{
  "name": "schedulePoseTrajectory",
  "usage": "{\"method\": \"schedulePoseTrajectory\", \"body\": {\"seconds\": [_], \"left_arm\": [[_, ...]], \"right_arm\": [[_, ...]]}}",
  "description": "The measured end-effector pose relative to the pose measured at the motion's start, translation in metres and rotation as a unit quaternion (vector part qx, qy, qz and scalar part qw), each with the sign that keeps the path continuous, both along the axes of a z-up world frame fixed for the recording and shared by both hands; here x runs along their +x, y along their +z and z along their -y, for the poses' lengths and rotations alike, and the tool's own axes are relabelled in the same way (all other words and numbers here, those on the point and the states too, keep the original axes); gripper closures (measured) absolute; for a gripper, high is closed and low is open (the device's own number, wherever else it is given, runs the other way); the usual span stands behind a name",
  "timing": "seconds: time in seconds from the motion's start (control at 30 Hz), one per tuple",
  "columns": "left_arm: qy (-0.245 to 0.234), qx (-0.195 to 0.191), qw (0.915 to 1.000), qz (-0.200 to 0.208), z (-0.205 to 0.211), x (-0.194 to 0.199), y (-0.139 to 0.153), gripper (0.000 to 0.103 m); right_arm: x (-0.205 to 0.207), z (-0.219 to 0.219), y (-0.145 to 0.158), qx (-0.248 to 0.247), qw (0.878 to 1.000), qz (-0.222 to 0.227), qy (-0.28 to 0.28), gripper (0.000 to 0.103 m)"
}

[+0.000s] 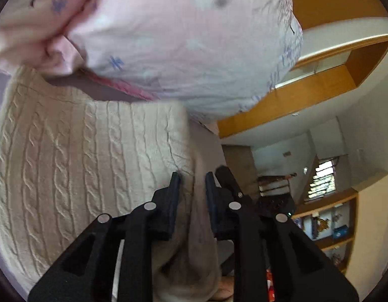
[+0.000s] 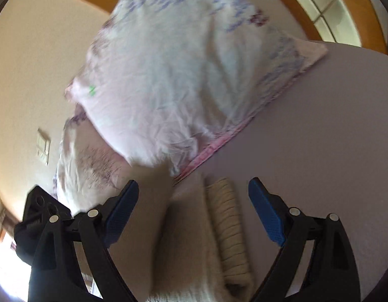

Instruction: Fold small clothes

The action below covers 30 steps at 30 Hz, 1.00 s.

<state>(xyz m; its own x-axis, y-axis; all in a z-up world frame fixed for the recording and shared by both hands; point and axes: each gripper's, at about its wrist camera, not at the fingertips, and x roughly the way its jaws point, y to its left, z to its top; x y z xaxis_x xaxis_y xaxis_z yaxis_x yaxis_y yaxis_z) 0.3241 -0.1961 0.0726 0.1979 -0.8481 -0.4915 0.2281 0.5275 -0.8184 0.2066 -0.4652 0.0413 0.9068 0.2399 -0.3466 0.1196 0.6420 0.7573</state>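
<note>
Left tongs [image 1: 192, 180] clenched on a fold of cream cable-knit sweater [image 1: 75, 156], right tongs [image 2: 193, 188] released above its ribbed edge, patterned pillow [image 2: 168, 80] far on the lilac bed [image 2: 319, 138].

A home bedroom: floral pillow [image 1: 184, 37] on a bed, wooden shelves [image 1: 330, 216] (cluttered), wall light switch [image 2: 43, 147].

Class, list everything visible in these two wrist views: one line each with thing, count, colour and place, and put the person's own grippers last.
cable-knit sweater: one, cream, on the table, an edge between the left fingers
printed cloth: one, pale pink with small star prints, behind the sweater
table: one, pale mauve surface, under both garments
wooden shelves: several, orange-brown, on the wall
left gripper: one, black, shut on the sweater
right gripper: one, black with blue pads, open over the sweater
</note>
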Motion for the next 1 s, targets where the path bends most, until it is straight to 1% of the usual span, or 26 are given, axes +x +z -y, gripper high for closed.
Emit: {"method": "schedulePoseTrajectory", "body": {"seconds": [0.03, 0.07, 0.1, 0.17, 0.2, 0.23, 0.27, 0.3, 0.33, 0.37, 0.4, 0.43, 0.5, 0.57, 0.6, 0.63, 0.7, 0.73, 0.8, 0.87, 0.9, 0.93, 0.97, 1.0], "left_arm": [[-0.004, -0.005, 0.9999, 0.007, -0.002, -0.003, 0.0, 0.085], [-0.002, 0.004, 0.9996, 0.026, -0.007, -0.007, 0.004, 0.084], [0.009, 0.025, 0.9982, 0.055, -0.019, -0.013, 0.011, 0.082], [0.031, 0.059, 0.9937, 0.091, -0.047, -0.024, 0.02, 0.066], [0.045, 0.084, 0.9897, 0.107, -0.063, -0.031, 0.023, 0.064], [0.054, 0.11, 0.9853, 0.119, -0.077, -0.037, 0.025, 0.064], [0.062, 0.139, 0.9798, 0.13, -0.085, -0.042, 0.026, 0.063], [0.068, 0.17, 0.973, 0.141, -0.096, -0.049, 0.026, 0.062], [0.07, 0.188, 0.9687, 0.146, -0.106, -0.053, 0.025, 0.06], [0.071, 0.197, 0.9667, 0.147, -0.118, -0.058, 0.024, 0.057], [0.071, 0.207, 0.9652, 0.143, -0.13, -0.061, 0.019, 0.057], [0.07, 0.213, 0.9645, 0.139, -0.136, -0.062, 0.015, 0.056], [0.073, 0.219, 0.9647, 0.127, -0.142, -0.058, 0.007, 0.054], [0.074, 0.216, 0.9668, 0.115, -0.144, -0.052, -0.002, 0.045], [0.074, 0.214, 0.9679, 0.109, -0.144, -0.048, -0.007, 0.044], [0.074, 0.213, 0.9684, 0.106, -0.145, -0.045, -0.011, 0.044], [0.079, 0.21, 0.9695, 0.099, -0.145, -0.039, -0.019, 0.041], [0.082, 0.203, 0.971, 0.096, -0.146, -0.036, -0.022, 0.039], [0.087, 0.189, 0.9742, 0.088, -0.148, -0.032, -0.027, 0.036], [0.085, 0.187, 0.9751, 0.083, -0.146, -0.029, -0.032, 0.03], [0.08, 0.191, 0.9749, 0.083, -0.143, -0.027, -0.035, 0.028], [0.075, 0.192, 0.975, 0.083, -0.139, -0.025, -0.038, 0.026], [0.067, 0.189, 0.9763, 0.08, -0.135, -0.023, -0.042, 0.025], [0.062, 0.186, 0.9776, 0.076, -0.131, -0.021, -0.047, 0.025]], "right_arm": [[0.0, 0.005, -0.002, 0.015, 1.0, 0.002, 0.003, 0.012], [0.0, 0.007, -0.002, 0.025, 1.0, 0.006, 0.012, 0.012], [0.002, 0.005, -0.001, 0.026, 0.999, 0.011, 0.025, 0.013], [0.007, -0.009, 0.008, 0.008, 0.998, 0.017, 0.068, 0.018], [0.008, -0.017, 0.011, -0.006, 0.996, 0.014, 0.085, 0.022], [0.01, -0.026, 0.015, -0.022, 0.995, 0.008, 0.101, 0.023], [0.012, -0.034, 0.016, -0.04, 0.993, -0.004, 0.112, 0.025], [0.015, -0.04, 0.017, -0.058, 0.991, -0.02, 0.115, 0.031], [0.015, -0.044, 0.014, -0.075, 0.99, -0.041, 0.113, 0.033], [0.017, -0.048, 0.011, -0.089, 0.988, -0.06, 0.108, 0.033], [0.02, -0.05, 0.009, -0.101, 0.987, -0.074, 0.103, 0.033], [0.025, -0.053, 0.005, -0.112, 0.984, -0.099, 0.096, 0.033], [0.035, -0.054, -0.005, -0.115, 0.98, -0.134, 0.092, 0.033], [0.047, -0.057, -0.014, -0.117, 0.975, -0.16, 0.101, 0.034], [0.052, -0.058, -0.018, -0.119, 0.974, -0.161, 0.106, 0.058], [0.054, -0.059, -0.02, -0.125, 0.974, -0.152, 0.115, 0.072], [0.057, -0.057, -0.017, -0.131, 0.976, -0.141, 0.107, 0.08], [0.06, -0.054, -0.016, -0.128, 0.977, -0.137, 0.103, 0.08], [0.066, -0.051, -0.016, -0.122, 0.977, -0.14, 0.108, 0.08], [0.066, -0.05, -0.017, -0.116, 0.974, -0.153, 0.12, 0.068], [0.064, -0.048, -0.018, -0.111, 0.973, -0.161, 0.121, 0.048], [0.06, -0.046, -0.019, -0.109, 0.972, -0.172, 0.117, 0.027], [0.056, -0.045, -0.02, -0.109, 0.971, -0.178, 0.116, 0.021], [0.053, -0.044, -0.023, -0.102, 0.971, -0.177, 0.123, 0.021]]}}
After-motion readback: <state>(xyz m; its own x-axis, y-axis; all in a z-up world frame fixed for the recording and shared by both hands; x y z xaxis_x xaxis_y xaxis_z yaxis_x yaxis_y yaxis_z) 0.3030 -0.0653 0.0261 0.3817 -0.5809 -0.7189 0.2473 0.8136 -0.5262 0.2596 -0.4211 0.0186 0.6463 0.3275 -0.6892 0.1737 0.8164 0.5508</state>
